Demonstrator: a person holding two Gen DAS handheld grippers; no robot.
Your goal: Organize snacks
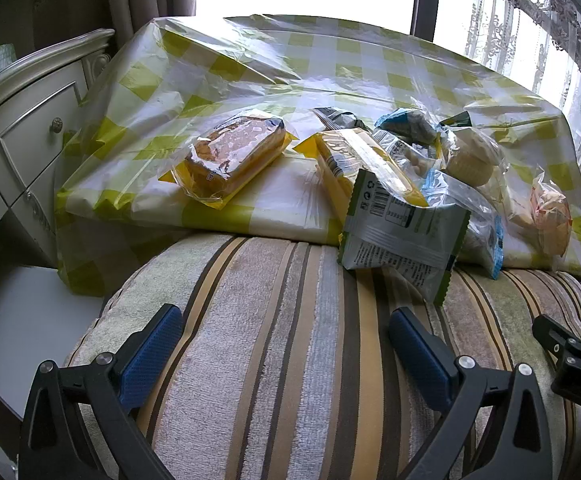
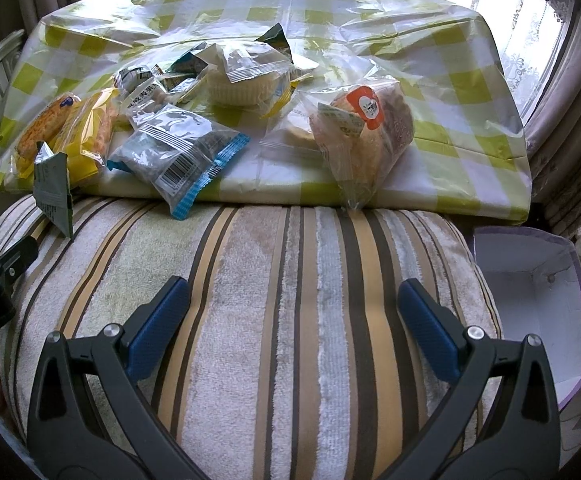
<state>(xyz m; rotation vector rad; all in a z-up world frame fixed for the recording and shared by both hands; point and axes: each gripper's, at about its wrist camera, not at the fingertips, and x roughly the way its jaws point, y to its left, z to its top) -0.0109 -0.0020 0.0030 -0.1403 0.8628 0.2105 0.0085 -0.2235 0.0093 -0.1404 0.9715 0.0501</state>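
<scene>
- Here, the left claw (image 1: 286, 336) hovers over a striped cushion (image 1: 290, 340), its blue-padded fingers spread wide with nothing between them.
- The right claw (image 2: 294, 306) hangs over the same cushion, jaws likewise wide apart and empty.
- Behind the cushion, a counter (image 2: 470, 60) under a green-checked plastic cloth carries the snacks.
- A yellow-wrapped cake (image 1: 232, 154) lies at the left, apart from the rest.
- A grey-and-green packet (image 1: 402, 226) tips over the counter's front edge onto the cushion.
- A blue-edged packet (image 2: 178, 152) overhangs that edge too.
- A bagged bread roll (image 2: 364, 136) sits furthest right, near a wrapped cupcake (image 2: 246, 80).
- An open white box (image 2: 530, 304) stands right of the cushion.
</scene>
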